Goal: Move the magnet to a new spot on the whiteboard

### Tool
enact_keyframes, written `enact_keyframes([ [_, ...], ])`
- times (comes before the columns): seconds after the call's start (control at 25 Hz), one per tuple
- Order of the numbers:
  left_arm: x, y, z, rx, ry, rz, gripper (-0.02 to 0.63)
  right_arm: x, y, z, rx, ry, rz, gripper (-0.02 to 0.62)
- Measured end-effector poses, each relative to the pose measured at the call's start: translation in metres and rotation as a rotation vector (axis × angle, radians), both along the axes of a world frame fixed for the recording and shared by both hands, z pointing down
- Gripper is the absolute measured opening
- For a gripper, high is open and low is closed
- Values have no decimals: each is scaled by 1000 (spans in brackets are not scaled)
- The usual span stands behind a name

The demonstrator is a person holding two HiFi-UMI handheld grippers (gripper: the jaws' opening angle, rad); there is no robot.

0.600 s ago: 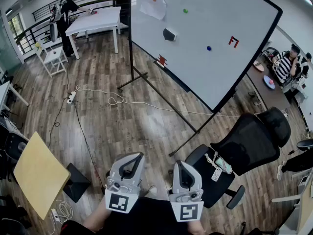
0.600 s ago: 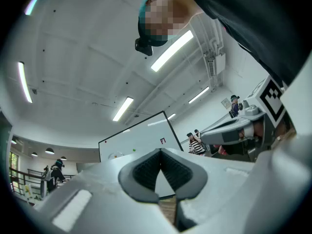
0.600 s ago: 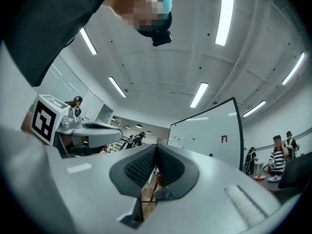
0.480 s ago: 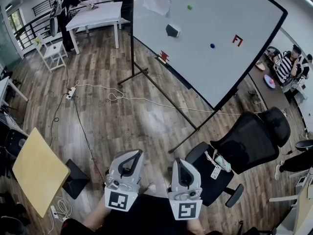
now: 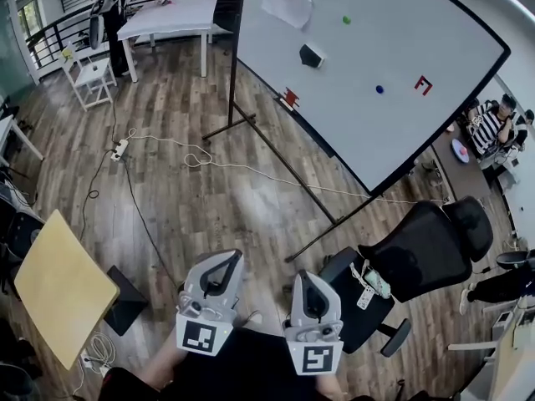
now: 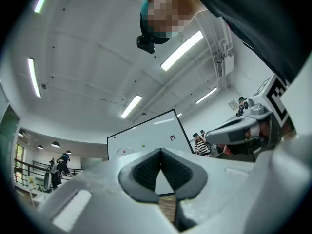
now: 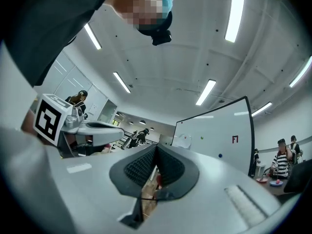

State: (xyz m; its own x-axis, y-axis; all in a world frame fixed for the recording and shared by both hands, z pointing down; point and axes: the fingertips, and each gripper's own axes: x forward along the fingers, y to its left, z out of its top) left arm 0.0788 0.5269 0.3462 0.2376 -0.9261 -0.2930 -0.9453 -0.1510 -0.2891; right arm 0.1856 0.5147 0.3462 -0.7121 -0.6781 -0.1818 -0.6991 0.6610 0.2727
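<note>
On the whiteboard (image 5: 393, 132), three magnets (image 5: 346, 20) — orange, green, blue; below, left gripper (image 5: 234, 258) and right gripper (image 5: 303, 276), both fingers closed, empty.

Whiteboard (image 5: 418, 32) ahead, to the right, w/ magnets (image 5: 379, 89) on it. Office chair (image 5: 422, 245) in front of it, nearer & to the right. Table (image 5: 167, 19) far back left. Floor cable (image 5: 251, 170) btwn.

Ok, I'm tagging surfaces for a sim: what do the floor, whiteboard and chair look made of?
Floor: wood or wood-look planks, satin; seams, grain and soft glare show. Whiteboard: smooth white panel, dark frame, probably coated steel, as magnets cling to it. Chair: black back, mesh or fabric; weave too small to tell.
</note>
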Motion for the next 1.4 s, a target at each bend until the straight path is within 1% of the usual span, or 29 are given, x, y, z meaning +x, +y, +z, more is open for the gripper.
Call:
enact_keyframes([
  [0.24,-25,-2,1,8,5,14,2,-27,-1,4,-9,16,5,0],
  [0.52,-47,-1,4,24,-8,59,2,-55,-1,2,2,-30,9,2],
  [0.8,-87,1,8,24,-12,41,2,-82,-4,11,25,0,60,2],
  [0.92,-95,-3,11,15,-6,41,2,-89,-10,16,18,29,75,2],
  [1.04,-98,-9,13,11,-12,50,2,-93,-14,13,24,9,75,2],
  [1.12,-100,-16,14,15,-12,50,2,-95,-20,12,36,8,68,2],
  [1.24,-101,-31,16,22,-6,40,2,-94,-38,20,33,32,67,2],
  [1.4,-106,-59,20,13,-10,17,2,-97,-74,18,32,2,58,2],
])
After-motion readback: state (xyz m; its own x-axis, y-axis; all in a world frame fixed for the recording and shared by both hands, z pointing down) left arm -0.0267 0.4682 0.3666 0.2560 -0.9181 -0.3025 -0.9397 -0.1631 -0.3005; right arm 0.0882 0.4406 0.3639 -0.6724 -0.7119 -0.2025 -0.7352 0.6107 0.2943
